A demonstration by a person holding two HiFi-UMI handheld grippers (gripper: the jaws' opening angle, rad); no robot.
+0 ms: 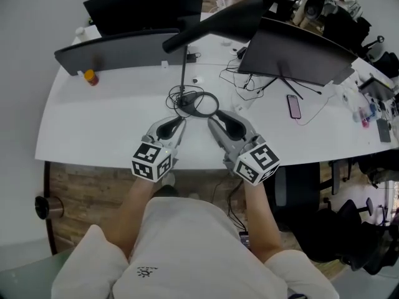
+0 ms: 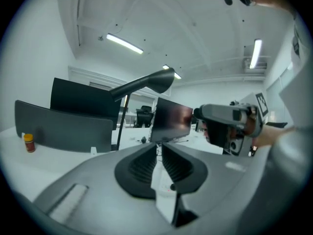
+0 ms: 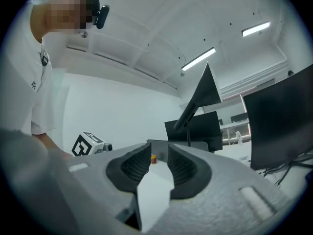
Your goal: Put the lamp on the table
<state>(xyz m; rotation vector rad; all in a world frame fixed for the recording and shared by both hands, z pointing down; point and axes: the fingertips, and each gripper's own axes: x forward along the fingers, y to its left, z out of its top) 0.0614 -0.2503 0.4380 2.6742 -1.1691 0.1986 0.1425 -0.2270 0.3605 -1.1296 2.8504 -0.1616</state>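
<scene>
**Head view: lamp stands on the table, both grippers empty beside its base**

Nearest the camera, the person in a white shirt reaches both forearms forward. Each hand carries a grey gripper with a black-and-white marker cube at its back.

The left gripper point(image 1: 181, 122) lies over the near edge of the long white table point(image 1: 106, 123). In the left gripper view point(image 2: 159, 146) its ribbed black pads are drawn in to a thin slit with nothing in it. The right gripper point(image 1: 221, 118) sits just beside it. In the right gripper view point(image 3: 159, 148) its jaws stand clearly apart and empty.

The black desk lamp with a ring-shaped base, thin pole and long flat head point(image 1: 218, 22) stands upright on the table. Its ring lies just ahead of both sets of tips, and its pole rises ahead and slightly left of the left gripper point(image 2: 146, 84).

Loose black cables point(image 1: 249, 83) trail ahead and right of the right gripper. A small orange bottle point(image 1: 91, 77) stands well to the left of the left gripper. Furthest off are a curved dark grey panel point(image 1: 118, 50) and a black monitor point(image 1: 299, 52).
</scene>
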